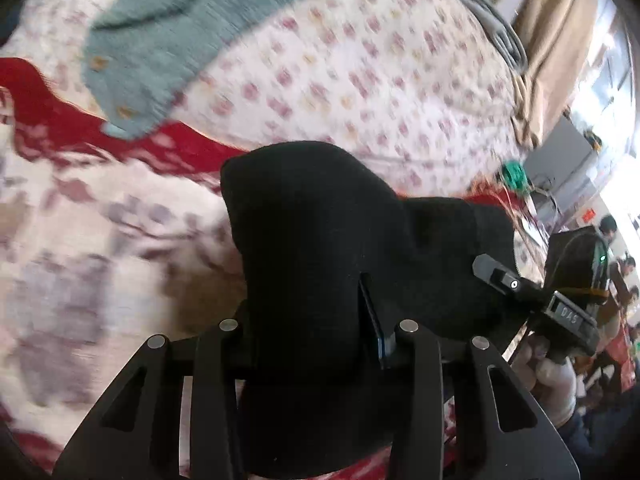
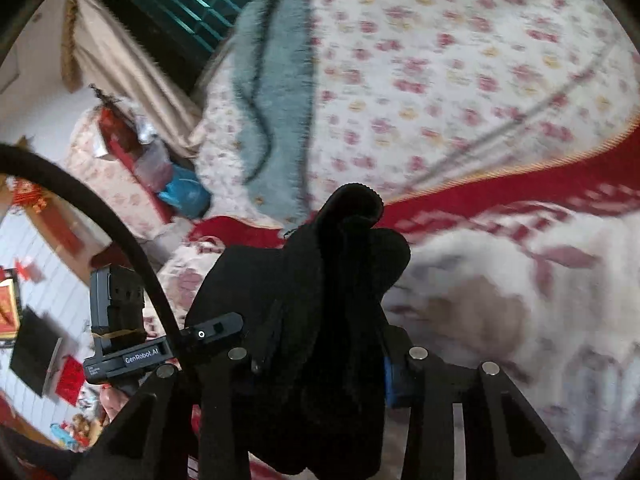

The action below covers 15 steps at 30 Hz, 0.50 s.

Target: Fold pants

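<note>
The black pants [image 1: 320,240] bulge up in a thick bunch in the left wrist view and fill the gap between the jaws. My left gripper [image 1: 308,312] is shut on that cloth, and one blue pad [image 1: 380,340] shows at its edge. My right gripper [image 2: 324,340] is likewise shut on a bunched fold of the pants [image 2: 344,272], held above the bed. Each gripper shows in the other's view: the right one's finger [image 1: 500,280] reaches into the cloth from the right, and the left one's finger [image 2: 212,330] from the left. Both sets of fingertips are hidden by fabric.
A teal knitted garment [image 1: 168,40] [image 2: 276,92] lies on the floral bedsheet [image 1: 360,72] beyond the pants. A red-and-white blanket [image 1: 80,220] [image 2: 520,280] covers the near bed. A beige curtain [image 2: 120,64] and floor clutter lie past the bed's edge. A black cable [image 2: 100,216] arcs across the right wrist view.
</note>
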Motion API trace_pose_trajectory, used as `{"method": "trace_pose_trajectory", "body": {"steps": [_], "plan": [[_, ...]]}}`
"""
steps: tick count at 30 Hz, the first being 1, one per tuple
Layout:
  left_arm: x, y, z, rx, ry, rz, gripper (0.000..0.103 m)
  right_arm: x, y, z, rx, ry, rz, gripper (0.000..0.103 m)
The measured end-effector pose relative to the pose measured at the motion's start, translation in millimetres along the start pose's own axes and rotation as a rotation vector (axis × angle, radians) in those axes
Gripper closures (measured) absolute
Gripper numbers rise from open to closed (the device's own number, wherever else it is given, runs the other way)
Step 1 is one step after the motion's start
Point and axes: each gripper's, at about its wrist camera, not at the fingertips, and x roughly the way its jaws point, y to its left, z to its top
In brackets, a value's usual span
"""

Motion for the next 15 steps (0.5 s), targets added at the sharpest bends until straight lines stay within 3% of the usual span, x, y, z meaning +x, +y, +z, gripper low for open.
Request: {"method": "trace_pose_trajectory", "body": {"steps": [9, 15], "plan": [[-57, 96, 13, -0.109, -0.058, 0.199, 0.065, 120, 63, 3, 0.005, 0.087, 0.129, 0.066], [-50, 156, -1, -0.231, -0.035, 0.263, 0.065, 192, 78, -10, -0.007, 0.203, 0.11, 0.066]]}}
